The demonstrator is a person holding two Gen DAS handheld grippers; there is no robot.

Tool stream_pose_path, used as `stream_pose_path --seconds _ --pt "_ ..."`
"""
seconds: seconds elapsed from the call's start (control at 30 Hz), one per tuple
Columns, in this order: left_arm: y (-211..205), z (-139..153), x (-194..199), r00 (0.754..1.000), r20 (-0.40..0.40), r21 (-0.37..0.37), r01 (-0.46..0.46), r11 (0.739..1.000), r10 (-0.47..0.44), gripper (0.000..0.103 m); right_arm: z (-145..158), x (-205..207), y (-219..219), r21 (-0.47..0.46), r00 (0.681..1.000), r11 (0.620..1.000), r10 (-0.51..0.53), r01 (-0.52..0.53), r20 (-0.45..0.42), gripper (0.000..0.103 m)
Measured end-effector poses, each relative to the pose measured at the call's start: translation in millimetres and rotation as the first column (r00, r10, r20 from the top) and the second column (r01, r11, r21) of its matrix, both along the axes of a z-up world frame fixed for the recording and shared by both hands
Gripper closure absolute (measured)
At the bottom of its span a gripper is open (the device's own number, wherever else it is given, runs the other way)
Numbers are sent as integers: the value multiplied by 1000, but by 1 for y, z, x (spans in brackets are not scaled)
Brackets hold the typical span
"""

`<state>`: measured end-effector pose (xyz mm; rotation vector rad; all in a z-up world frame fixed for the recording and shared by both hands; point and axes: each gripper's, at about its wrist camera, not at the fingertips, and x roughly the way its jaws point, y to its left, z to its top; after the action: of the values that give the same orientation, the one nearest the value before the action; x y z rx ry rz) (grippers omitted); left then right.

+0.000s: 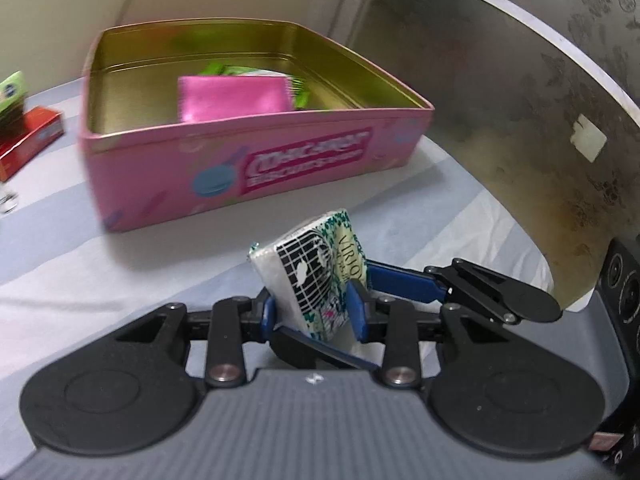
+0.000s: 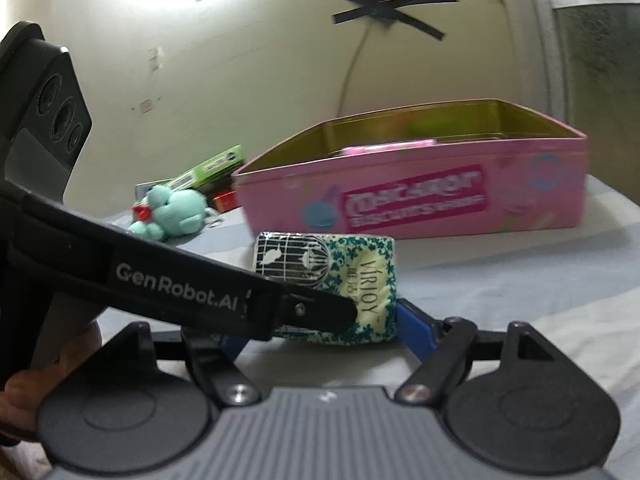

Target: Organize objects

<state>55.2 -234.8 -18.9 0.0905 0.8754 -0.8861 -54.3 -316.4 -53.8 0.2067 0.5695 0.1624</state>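
My left gripper (image 1: 314, 310) is shut on a tissue pack (image 1: 316, 272) with a birdcage print, held tilted above the cloth. The same tissue pack (image 2: 344, 276) shows in the right wrist view, with the left gripper's arm across its front. My right gripper (image 2: 320, 336) also has its blue fingers (image 2: 416, 328) at the pack's two sides; the left one is mostly hidden behind the other gripper's arm. A pink open tin (image 1: 280, 160) stands beyond, holding a pink packet (image 1: 232, 98) and a green packet (image 1: 296, 90). The tin also shows in the right wrist view (image 2: 440, 200).
A red box (image 1: 30, 140) and a green box (image 1: 12, 92) lie left of the tin. A teal plush toy (image 2: 172, 212) and a green box (image 2: 216, 166) lie left of the tin in the right wrist view. A wall and a patterned panel (image 1: 520, 80) stand behind.
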Motion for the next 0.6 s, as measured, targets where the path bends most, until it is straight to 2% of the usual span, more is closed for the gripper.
stream_pose_path --seconds 0.07,0.1,0.2,0.27,0.33,0.4,0.43,0.6 --pt "-5 -2 0 1000 -14 3 14 1000 -14 64 -1 -3 -8 -5 1000 1000 -8 8 2 23" --pt "-9 -5 1 1000 -20 0 22 1000 -22 60 -1 -5 -12 -10 1000 1000 -12 12 7 20" --pt "-20 -5 -4 999 25 12 27 1000 -27 55 -1 -9 -24 7 1000 1000 0 0 18 12" --pt "-25 -4 -6 998 50 30 25 999 -27 52 -1 -13 -31 11 1000 1000 7 -7 17 12" --pt "-29 -3 -7 997 73 49 17 999 -20 45 -2 -14 -37 41 1000 999 17 -17 10 12" --pt "-29 -1 -10 994 112 80 -25 996 16 28 -2 -17 -43 81 1000 996 26 -27 14 12" --pt "-30 0 -10 991 130 83 -42 996 31 25 -1 -18 -45 92 999 995 27 -28 18 11" --pt "-20 6 -5 987 139 72 -86 994 75 25 -3 -10 -49 102 999 994 22 -25 31 11"
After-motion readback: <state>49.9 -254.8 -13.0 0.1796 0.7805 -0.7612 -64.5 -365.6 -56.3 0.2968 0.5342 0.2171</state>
